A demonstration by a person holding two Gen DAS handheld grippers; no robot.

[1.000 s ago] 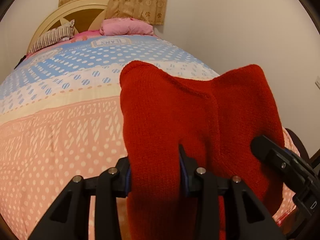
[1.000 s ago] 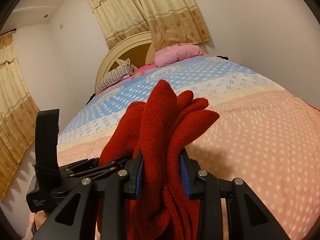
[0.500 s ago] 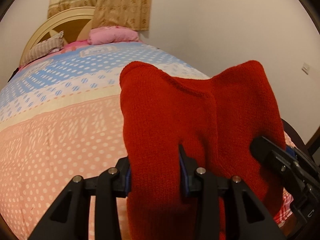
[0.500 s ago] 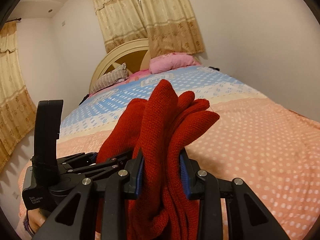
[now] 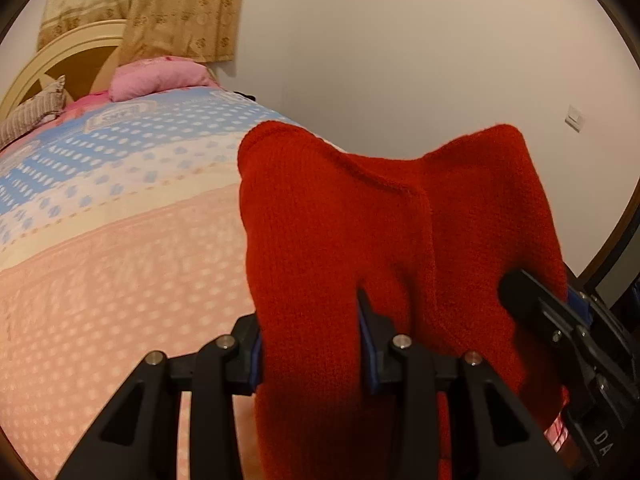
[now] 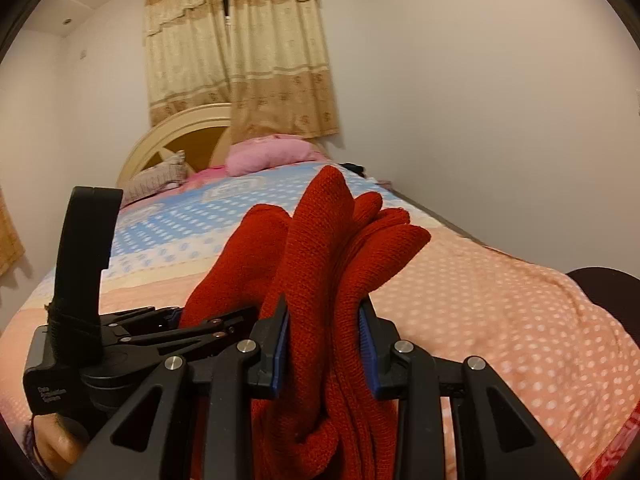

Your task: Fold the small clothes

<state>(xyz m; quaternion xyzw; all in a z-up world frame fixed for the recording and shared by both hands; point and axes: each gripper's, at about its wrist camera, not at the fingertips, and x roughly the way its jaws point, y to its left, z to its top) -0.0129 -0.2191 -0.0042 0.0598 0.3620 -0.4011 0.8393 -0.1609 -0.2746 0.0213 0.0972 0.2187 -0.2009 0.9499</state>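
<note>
- Left gripper (image 5: 310, 344) and right gripper (image 6: 324, 344) each clamp the red knit (image 5: 360, 220), held above the bed (image 5: 100, 280); uneven grip risks slippage.
- Bunched layers at the right gripper risk a crooked fold.

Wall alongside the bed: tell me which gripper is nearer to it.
Right. The right gripper grips the red knit garment on the side toward the wall; the left gripper grips the same garment farther from it, over the bed.
</note>
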